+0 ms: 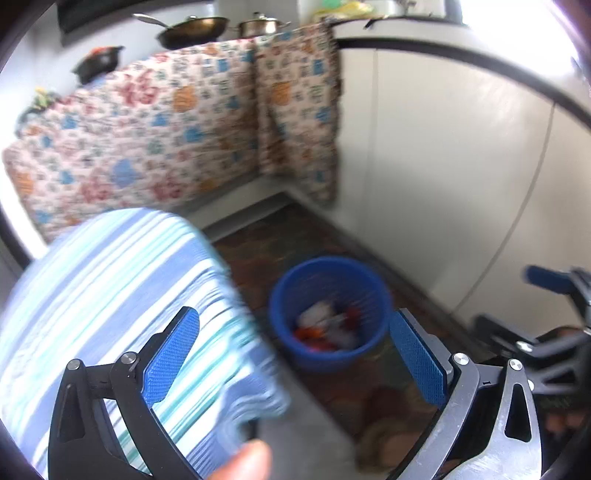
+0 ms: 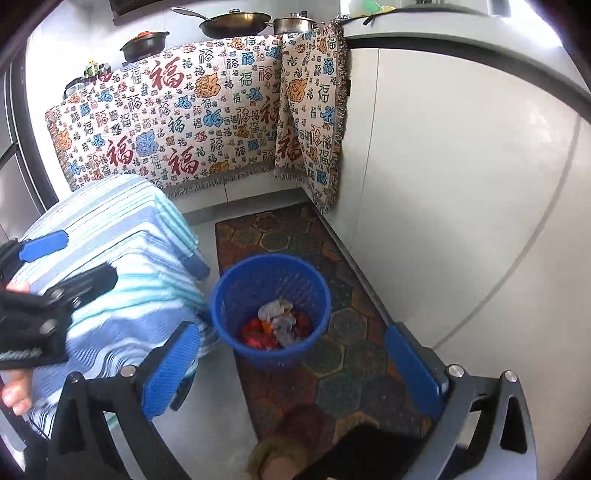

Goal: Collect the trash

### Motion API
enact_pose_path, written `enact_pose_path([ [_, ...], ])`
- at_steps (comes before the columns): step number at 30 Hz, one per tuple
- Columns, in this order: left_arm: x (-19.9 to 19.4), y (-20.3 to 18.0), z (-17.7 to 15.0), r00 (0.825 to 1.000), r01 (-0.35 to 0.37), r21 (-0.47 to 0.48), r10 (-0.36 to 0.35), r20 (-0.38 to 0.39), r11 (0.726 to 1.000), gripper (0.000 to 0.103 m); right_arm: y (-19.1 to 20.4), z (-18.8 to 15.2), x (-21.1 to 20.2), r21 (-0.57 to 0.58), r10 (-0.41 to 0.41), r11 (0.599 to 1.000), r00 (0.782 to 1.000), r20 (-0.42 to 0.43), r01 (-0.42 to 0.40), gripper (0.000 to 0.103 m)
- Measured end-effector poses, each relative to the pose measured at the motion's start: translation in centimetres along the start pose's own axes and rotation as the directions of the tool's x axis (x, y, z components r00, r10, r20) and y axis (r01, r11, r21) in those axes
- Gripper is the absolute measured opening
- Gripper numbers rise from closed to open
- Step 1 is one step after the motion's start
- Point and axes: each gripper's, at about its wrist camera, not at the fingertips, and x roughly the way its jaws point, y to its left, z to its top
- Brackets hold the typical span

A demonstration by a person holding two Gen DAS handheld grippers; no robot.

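Note:
A blue plastic waste basket point(image 2: 271, 314) stands on the floor mat and holds crumpled white and red trash point(image 2: 277, 325). It also shows in the left wrist view point(image 1: 328, 314), blurred. My right gripper point(image 2: 291, 365) is open and empty, above and in front of the basket. My left gripper point(image 1: 291, 354) is open and empty, its left finger over a striped cloth and its right finger beside the basket. The left gripper also shows at the left edge of the right wrist view point(image 2: 70, 258), over the striped cloth.
A blue and white striped cloth point(image 2: 110, 258) covers a low table left of the basket. A patterned hexagon mat point(image 2: 332, 332) lies along white cabinets point(image 2: 461, 184). A printed cloth point(image 2: 184, 122) hangs over the counter, with pans point(image 2: 236, 22) on top.

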Motion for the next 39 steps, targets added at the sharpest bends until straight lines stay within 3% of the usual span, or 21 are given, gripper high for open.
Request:
enact_pose_path([
  [2, -1.3, 0.0, -0.5, 0.999, -0.054, -0.008, 0.054, 0.005, 0.999, 0.103, 0.8, -0.5, -1.3, 0.006, -0.013, 1.0, 1.0, 0.001, 0.013, 0.103],
  [8, -2.7, 1.5, -0.8, 0.998, 0.007, -0.073, -0.012, -0.062, 0.997, 0.103, 2.6, -0.8, -4.1, 0.008, -0.033, 0.999, 0.999, 0.004, 0.032, 0.103],
  [16, -4.2, 2.2, -0.8, 0.999, 0.019, -0.095, -0.023, -0.046, 0.995, 0.103, 3.8, -0.7, -6.5, -0.004, -0.048, 0.999, 0.998, 0.034, 0.048, 0.103],
  [39, -3.9, 2.7, -0.7, 0.998, -0.011, -0.099, 0.004, -0.066, 0.995, 0.103, 4.5, -0.6, -6.2, -0.009, -0.051, 0.999, 0.999, 0.014, 0.051, 0.103],
])
